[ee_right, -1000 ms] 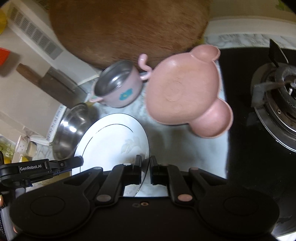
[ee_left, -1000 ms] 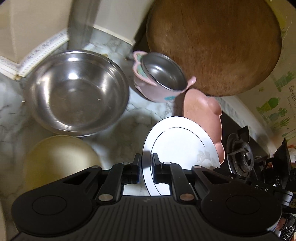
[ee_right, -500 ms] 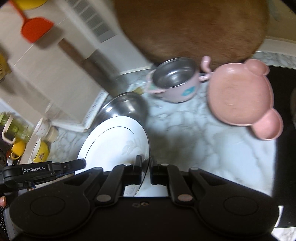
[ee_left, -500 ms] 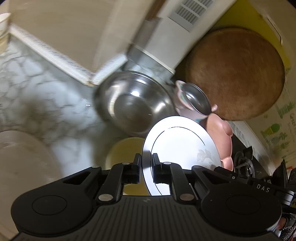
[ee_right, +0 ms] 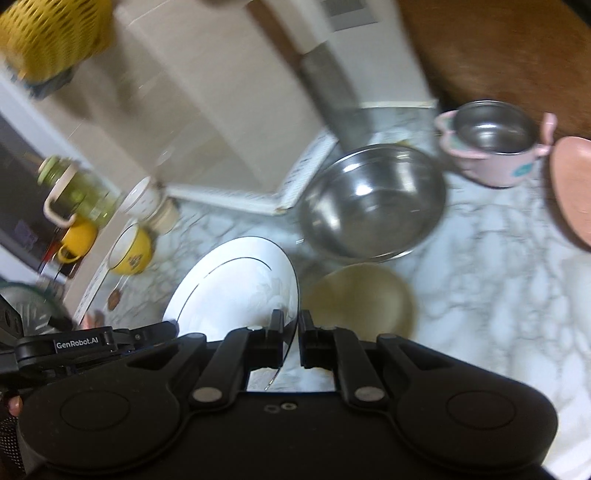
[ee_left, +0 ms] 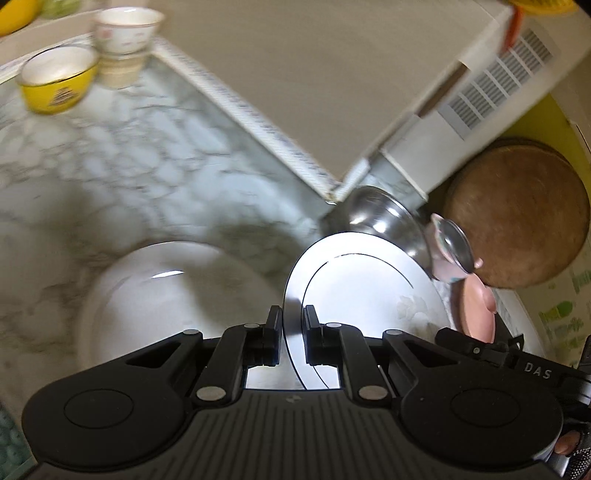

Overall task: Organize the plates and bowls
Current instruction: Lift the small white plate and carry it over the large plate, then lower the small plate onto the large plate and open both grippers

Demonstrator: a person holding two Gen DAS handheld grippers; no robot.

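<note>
L wrist view: left gripper is pinched on the near rim of the white plate, which is held up off the counter between both tools, tilted, face toward the right. The right gripper shows as a black arm at the plate's far-right rim. Below and left of the held plate, on the marble counter, sits a second, larger white plate, empty as far as I can tell; it lies just left of the left gripper, so that hand is the nearer one. I'd guess that's the stack spot, w/ the held plate needing to level out and go down-left. Steel bowl, pink pot and pink dish peek out behind the plate; a yellow bowl and white bowl stand at the counter's far-left corner, yellow one empty.

R wrist view: right gripper is clamped on the plate's opposite rim, plate spreading left toward the left gripper. Steel bowl empty, pink pot empty, a cream bowl just right of the fingers, too blurred to tell contents. Pink dish at the right edge.
</note>
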